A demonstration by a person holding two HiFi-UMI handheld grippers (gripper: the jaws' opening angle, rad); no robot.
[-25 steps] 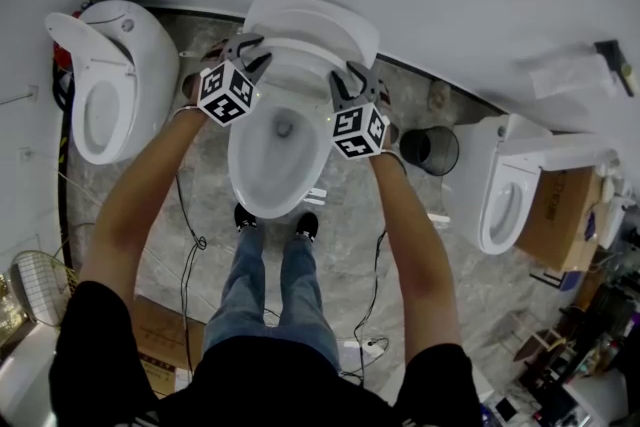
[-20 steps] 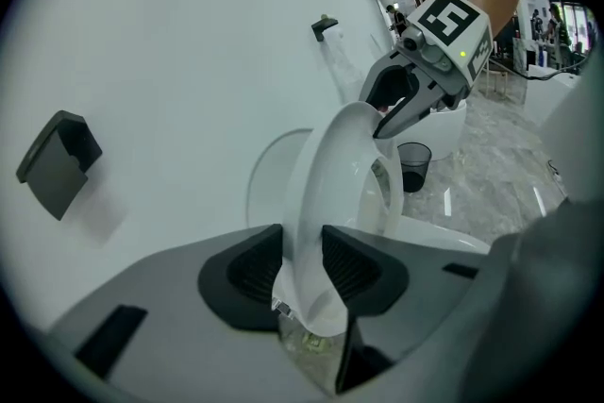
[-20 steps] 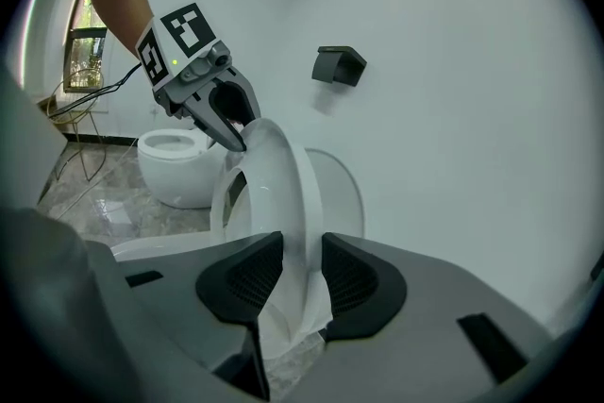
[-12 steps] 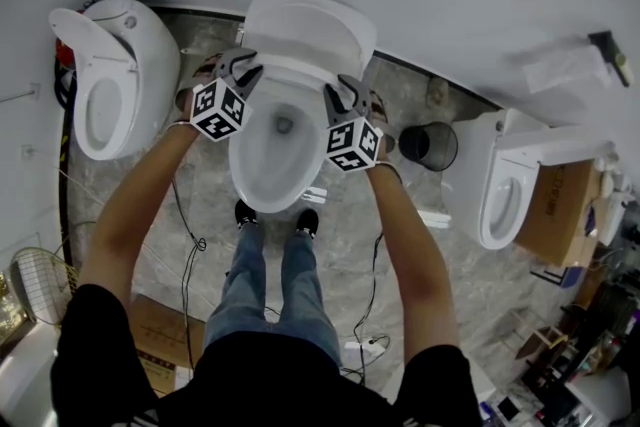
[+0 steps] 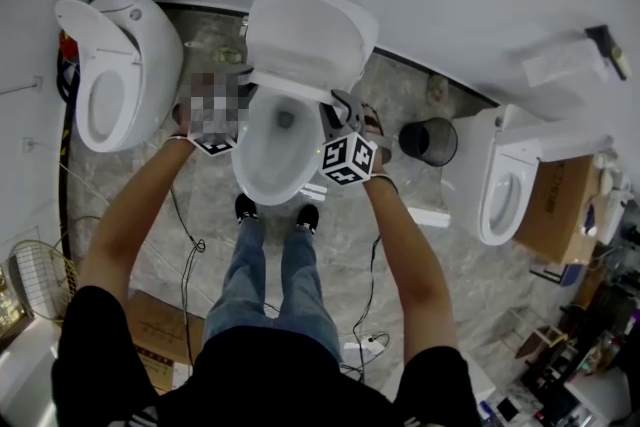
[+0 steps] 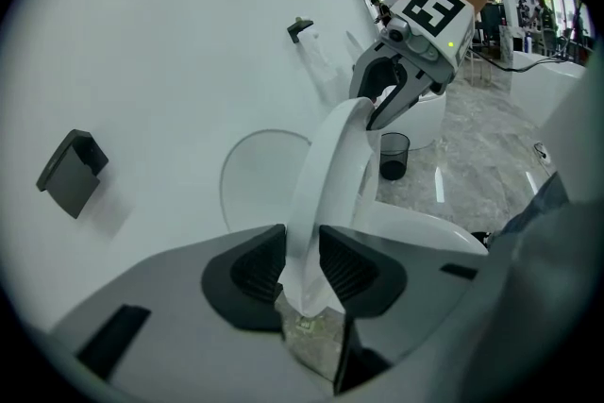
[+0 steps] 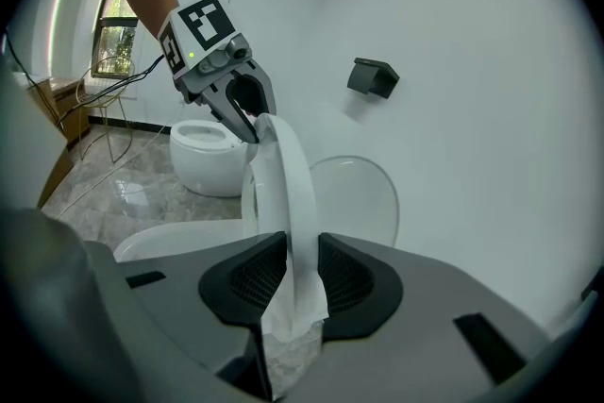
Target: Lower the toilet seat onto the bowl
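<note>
Head view shows both hands drawn back: the toilet seat (image 6: 330, 160), clamped in the just-closing jaws of the left gripper (image 6: 300, 245) and right gripper (image 7: 300, 250), has swung off the lid (image 5: 310, 25), standing halfway toward the bowl (image 5: 262, 177)

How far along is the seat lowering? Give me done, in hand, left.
Done: both claws grip the toilet seat. The left claw and right claw each hold a side rim, their jaws having just been closing onto it. The seat is already clear of the upright lid. In hand: the seat stands steeply tilted. Left: swing it down onto the bowl and release.
</note>
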